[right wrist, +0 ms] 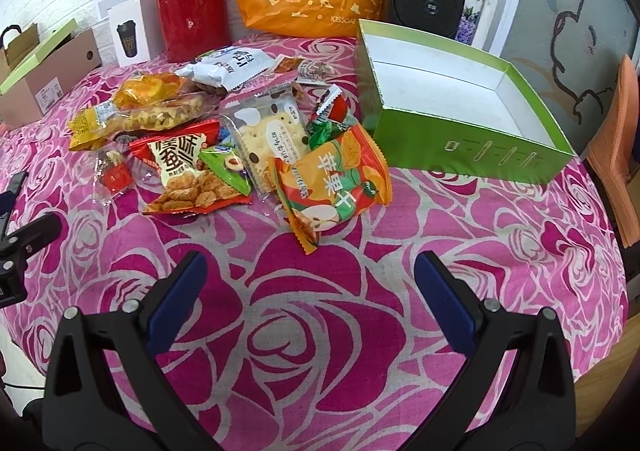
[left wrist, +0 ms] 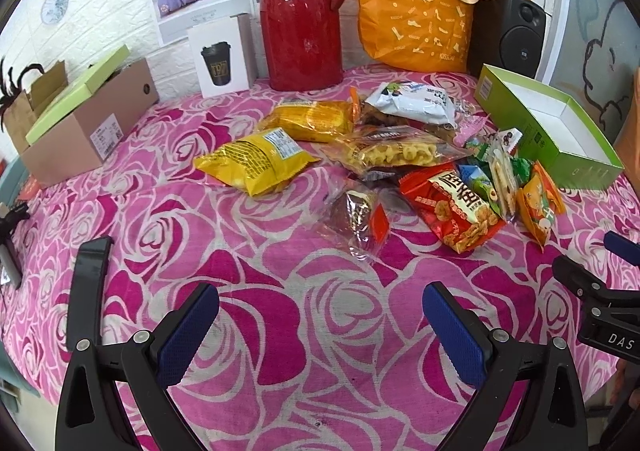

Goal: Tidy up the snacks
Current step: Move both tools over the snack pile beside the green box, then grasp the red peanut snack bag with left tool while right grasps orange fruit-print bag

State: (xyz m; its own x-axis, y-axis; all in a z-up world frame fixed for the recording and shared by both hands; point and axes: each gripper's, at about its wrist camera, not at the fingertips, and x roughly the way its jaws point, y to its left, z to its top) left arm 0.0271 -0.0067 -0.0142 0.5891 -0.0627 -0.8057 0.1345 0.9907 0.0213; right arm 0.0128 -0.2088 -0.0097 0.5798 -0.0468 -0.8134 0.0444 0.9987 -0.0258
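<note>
Loose heap of snack packets (right wrist: 224,123) on the rose-print desk (right wrist: 320,331), just left of an open green box (right wrist: 460,147) with a white, bare inside; yellow, red, orange, white and clear wrappers overlapping. Orange apple-print packet (right wrist: 336,179) nearest, long axis slanting from near-left to far-right. Left hand-held gripper (left wrist: 320,331) and right hand-held gripper (right wrist: 310,307) both spread wide, holding nothing, short of the heap.
</note>
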